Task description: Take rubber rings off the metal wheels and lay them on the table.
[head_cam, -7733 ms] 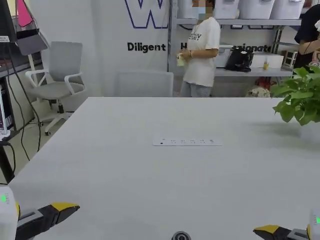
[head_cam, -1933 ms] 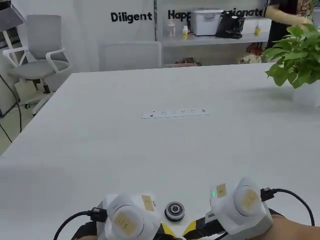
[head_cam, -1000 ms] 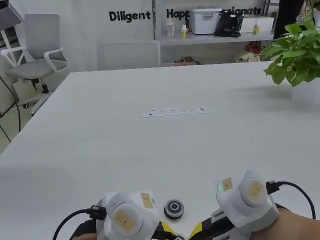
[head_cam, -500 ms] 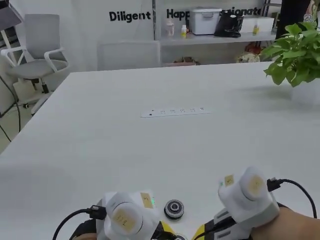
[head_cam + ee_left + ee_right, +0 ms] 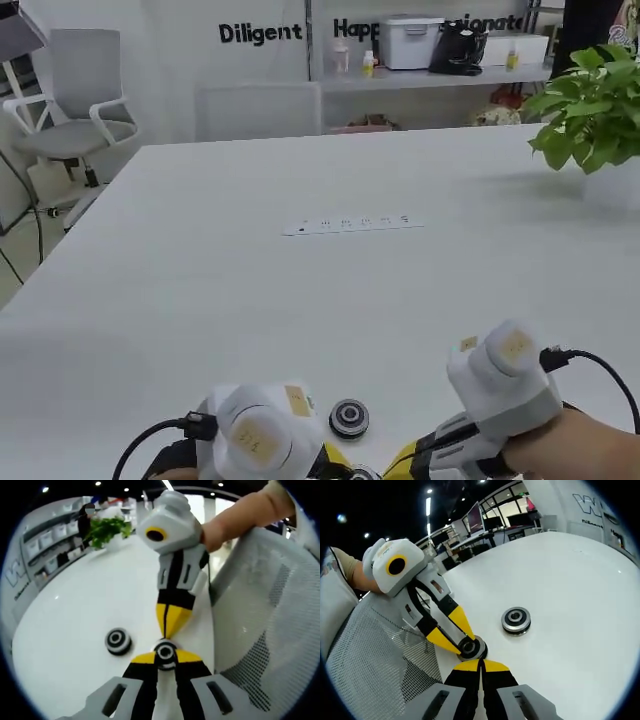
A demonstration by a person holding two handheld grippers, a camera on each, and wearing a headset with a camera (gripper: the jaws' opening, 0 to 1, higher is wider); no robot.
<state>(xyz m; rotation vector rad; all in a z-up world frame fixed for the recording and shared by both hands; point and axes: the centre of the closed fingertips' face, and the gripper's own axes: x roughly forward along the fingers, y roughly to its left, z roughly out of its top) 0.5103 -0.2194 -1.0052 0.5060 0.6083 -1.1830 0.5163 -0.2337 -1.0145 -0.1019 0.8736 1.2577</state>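
Left gripper (image 5: 166, 656) clamped on small silver metal wheel (image 5: 470, 648) at white table's (image 5: 570, 580) near edge. Right gripper (image 5: 480, 664) jaws pressed together at its rim; can't tell if they've nipped the black rubber ring (image 5: 481, 649). Advice: brace left, peel sideways. Second ringed metal wheel (image 5: 516, 619) lies just beyond.

White table (image 5: 200, 300), metal wheel (image 5: 349, 417) near edge, power strip (image 5: 352, 225) mid-table
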